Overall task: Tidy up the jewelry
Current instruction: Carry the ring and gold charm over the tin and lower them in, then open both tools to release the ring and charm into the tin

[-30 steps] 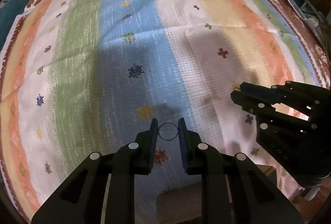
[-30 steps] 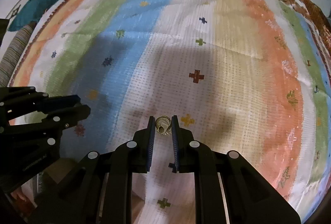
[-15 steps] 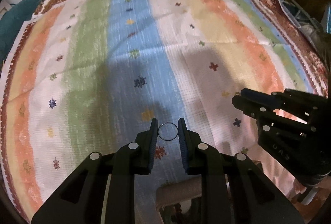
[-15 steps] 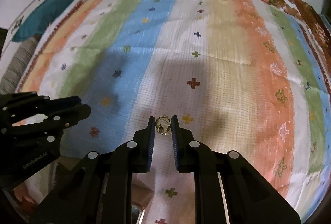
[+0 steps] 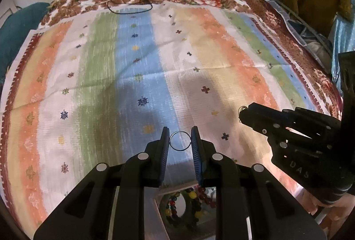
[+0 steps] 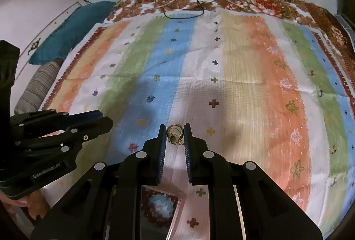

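Two pieces carried above the striped cloth (image 5: 137,75): thin ring (image 5: 180,140) pinched edge-on in the left hand-held gripper (image 5: 180,140), gold ring cluster (image 6: 174,134) clamped in the right hand-held gripper (image 6: 175,135), probably for dropping into the bead box (image 5: 188,202) below.

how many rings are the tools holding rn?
2. A thin plain wire ring sits between the left tool's fingers; a gold ring with a knot-like top between the right tool's. More may lie hidden in the boxes below.
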A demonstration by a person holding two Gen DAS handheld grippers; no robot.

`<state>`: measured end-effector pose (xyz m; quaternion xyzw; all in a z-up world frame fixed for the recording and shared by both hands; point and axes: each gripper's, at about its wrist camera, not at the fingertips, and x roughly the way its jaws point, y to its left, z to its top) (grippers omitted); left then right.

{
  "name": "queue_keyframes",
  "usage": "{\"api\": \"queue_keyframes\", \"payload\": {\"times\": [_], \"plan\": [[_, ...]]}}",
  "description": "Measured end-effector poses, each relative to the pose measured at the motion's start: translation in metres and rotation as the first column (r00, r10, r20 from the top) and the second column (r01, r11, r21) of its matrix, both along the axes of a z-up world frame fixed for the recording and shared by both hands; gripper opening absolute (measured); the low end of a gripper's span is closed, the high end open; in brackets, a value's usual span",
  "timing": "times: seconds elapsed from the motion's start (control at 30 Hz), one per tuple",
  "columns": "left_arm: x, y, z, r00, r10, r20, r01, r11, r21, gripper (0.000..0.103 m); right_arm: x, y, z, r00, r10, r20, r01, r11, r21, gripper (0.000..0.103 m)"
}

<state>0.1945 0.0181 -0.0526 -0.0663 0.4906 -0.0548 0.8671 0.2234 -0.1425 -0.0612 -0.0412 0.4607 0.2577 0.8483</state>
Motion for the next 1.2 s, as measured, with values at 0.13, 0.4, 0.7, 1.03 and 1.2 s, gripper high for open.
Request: {"api": "queue_keyframes", "payload": {"times": [0.13, 0.4, 0.7, 1.03, 1.2], "plan": [[-0.015, -0.004, 0.01, 0.999, -0.014, 0.029, 0.014, 1.0, 0.008, 0.019, -0.014, -0.002, 0.009, 0.999, 0.005, 0.034, -0.005, 1.0, -0.001, 0.017], [-0.046, -0.008, 0.028, 0.996, -0.026, 0.09, 0.025, 1.0, 0.015, 0.02, -0.044, -0.007, 0.021, 0.995, 0.022, 0.093, -0.022, 1.0, -0.004, 0.017], [-0.069, -0.007, 0.039, 0.991, -0.016, 0.136, 0.016, 1.0, 0.0, 0.019, -0.072, -0.011, 0.029, 0.99, 0.049, 0.132, -0.051, 0.999, 0.008, 0.017], [-0.084, -0.009, 0.04, 0.99, -0.026, 0.135, 0.03, 0.999, -0.029, 0.02, -0.091, -0.011, 0.022, 0.992, 0.088, 0.085, -0.092, 0.995, 0.043, 0.017], [-0.091, -0.001, 0.042, 0.99, 0.019, 0.137, -0.01, 0.998, -0.061, 0.031, -0.098, -0.011, 0.019, 0.993, 0.092, 0.08, -0.094, 0.995, 0.029, 0.035]]}}
